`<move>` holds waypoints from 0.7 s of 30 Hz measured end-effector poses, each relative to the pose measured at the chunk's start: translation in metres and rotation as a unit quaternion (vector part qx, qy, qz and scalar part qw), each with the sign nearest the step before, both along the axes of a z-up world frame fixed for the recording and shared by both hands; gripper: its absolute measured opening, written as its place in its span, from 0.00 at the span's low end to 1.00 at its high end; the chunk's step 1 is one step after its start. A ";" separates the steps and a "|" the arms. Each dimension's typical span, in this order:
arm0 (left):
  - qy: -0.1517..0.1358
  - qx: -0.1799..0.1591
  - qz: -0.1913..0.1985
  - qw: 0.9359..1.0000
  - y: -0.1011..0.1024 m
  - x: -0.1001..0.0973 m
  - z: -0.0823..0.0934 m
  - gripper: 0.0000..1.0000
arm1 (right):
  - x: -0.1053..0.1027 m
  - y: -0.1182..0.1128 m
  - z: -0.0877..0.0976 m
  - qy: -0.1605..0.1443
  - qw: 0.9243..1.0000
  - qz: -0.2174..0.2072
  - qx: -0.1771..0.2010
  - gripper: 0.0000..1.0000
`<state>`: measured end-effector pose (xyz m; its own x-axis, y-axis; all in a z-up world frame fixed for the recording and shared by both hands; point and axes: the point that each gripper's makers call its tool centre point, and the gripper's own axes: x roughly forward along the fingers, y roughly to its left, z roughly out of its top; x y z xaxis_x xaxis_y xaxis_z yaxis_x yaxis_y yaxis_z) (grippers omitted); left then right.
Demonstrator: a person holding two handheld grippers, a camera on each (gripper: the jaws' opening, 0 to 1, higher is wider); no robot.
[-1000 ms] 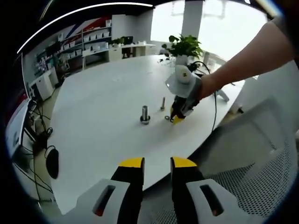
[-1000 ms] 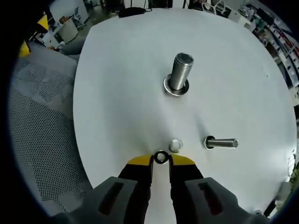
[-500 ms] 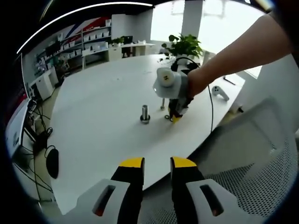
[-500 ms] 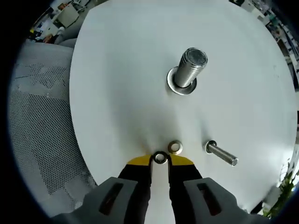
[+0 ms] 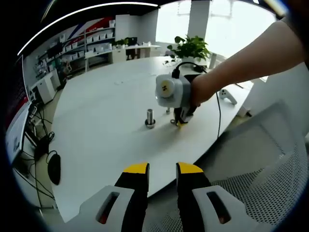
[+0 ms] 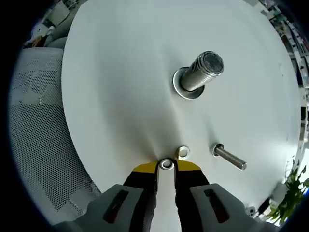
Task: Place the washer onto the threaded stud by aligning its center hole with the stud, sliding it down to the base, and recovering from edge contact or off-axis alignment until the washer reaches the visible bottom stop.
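Right tool (image 6: 166, 166) pinches washer (image 6: 166, 164) at desk (image 6: 120, 96) level; upright threaded stud (image 6: 203, 71) stands well ahead, slightly right; left tool (image 5: 161, 170) narrow, empty.

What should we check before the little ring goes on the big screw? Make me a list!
1. Washer sits between the right gripper tips: ok.
2. Grip is firm: cannot tell.
3. Washer lifted off the table: cannot tell.
4. Big threaded stud stands upright: ok, with a washer already at its base.
5. Washer hole lined up over the stud: not ok, the stud is far ahead.
6. Second loose washer beside the tips: watch it, it may get bumped.
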<state>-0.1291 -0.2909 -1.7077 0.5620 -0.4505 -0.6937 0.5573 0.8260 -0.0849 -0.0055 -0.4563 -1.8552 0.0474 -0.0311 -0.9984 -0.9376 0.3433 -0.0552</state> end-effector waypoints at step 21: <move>-0.005 -0.006 0.004 1.000 0.001 0.001 0.002 0.19 | -0.002 -0.008 0.001 -0.056 0.987 -0.097 0.114 0.13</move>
<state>-0.1283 -0.2901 -1.7053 0.5730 -0.4537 -0.6825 0.5519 0.8292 -0.0879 -0.0079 -0.4646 -1.8543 0.1739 0.1737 -0.9693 -0.8455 0.5310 -0.0565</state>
